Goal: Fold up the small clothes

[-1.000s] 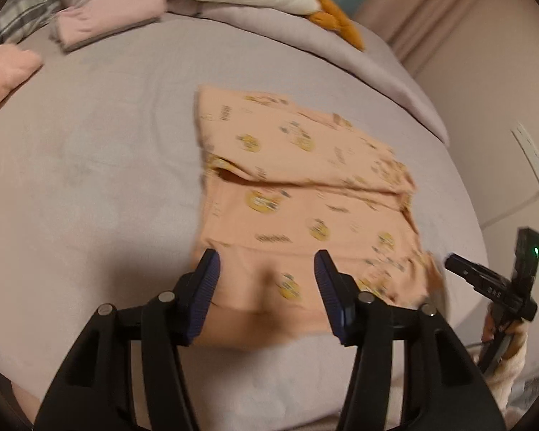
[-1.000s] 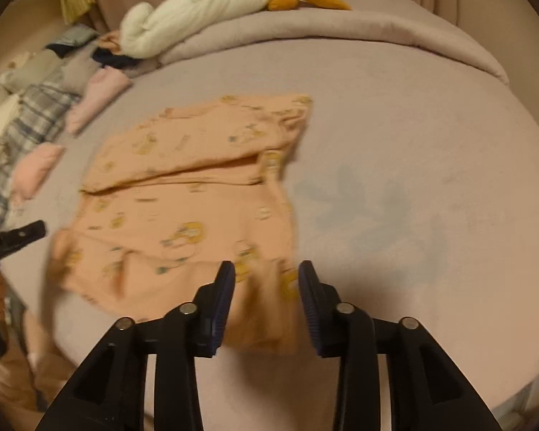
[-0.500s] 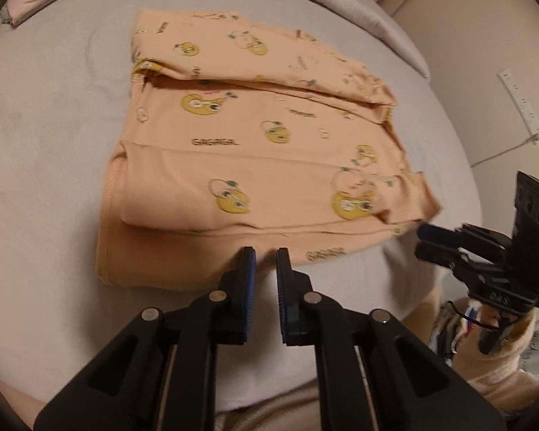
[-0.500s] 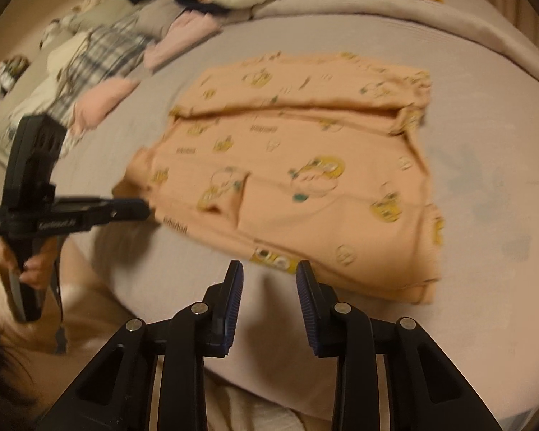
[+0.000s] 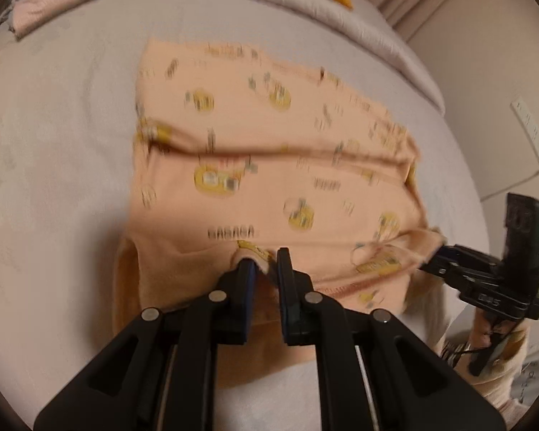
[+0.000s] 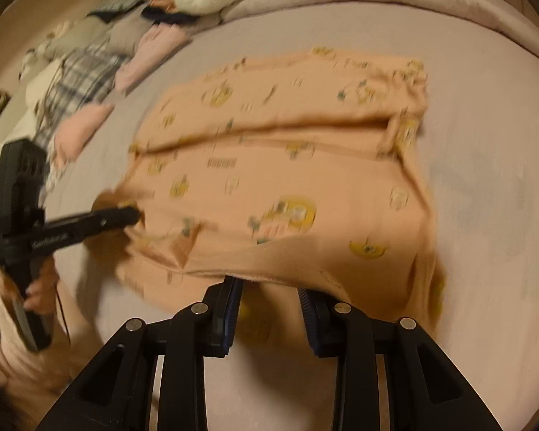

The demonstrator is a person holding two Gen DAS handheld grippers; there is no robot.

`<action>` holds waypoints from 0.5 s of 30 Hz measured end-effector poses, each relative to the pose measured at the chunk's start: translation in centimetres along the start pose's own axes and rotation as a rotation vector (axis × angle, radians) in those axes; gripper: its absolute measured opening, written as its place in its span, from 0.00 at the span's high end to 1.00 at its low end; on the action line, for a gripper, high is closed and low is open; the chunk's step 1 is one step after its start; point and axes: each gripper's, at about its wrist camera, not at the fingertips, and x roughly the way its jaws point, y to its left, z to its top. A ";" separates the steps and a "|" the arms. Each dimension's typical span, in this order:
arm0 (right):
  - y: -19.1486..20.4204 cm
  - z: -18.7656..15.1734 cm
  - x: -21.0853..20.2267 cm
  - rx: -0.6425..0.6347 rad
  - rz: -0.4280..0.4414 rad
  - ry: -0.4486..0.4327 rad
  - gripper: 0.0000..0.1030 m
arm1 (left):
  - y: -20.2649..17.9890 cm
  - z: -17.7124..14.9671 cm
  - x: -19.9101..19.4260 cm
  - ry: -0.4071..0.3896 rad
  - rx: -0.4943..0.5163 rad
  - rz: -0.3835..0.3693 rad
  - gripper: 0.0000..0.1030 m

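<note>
Peach printed garment (image 5: pixel 269 179) is lying partly folded on the grey bed (image 5: pixel 61 136). Left hand-held gripper (image 5: pixel 264 262) is pinching a bunched bit of the near hem; its jaws have just been closing, then easing slightly. Right hand-held gripper (image 6: pixel 266 289) is sitting at the near edge, fingertips hidden under the fabric; grip cannot be told.
</note>
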 end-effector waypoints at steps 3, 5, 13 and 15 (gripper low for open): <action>-0.4 1.3 0.1 0.012 -0.029 -0.036 0.67 | 0.4 0.8 -1.9 -0.046 -0.010 0.003 0.84; -1.0 2.1 0.5 0.028 -0.045 -0.040 0.67 | 1.0 1.0 -3.0 -0.073 -0.019 0.017 0.74; -3.1 2.4 -1.8 0.093 -0.142 -0.120 0.67 | 4.5 0.7 -3.5 -0.082 -0.086 0.094 0.56; -4.1 2.1 -3.1 0.118 -0.171 -0.145 0.67 | 4.6 1.0 -2.8 -0.081 -0.087 0.089 0.55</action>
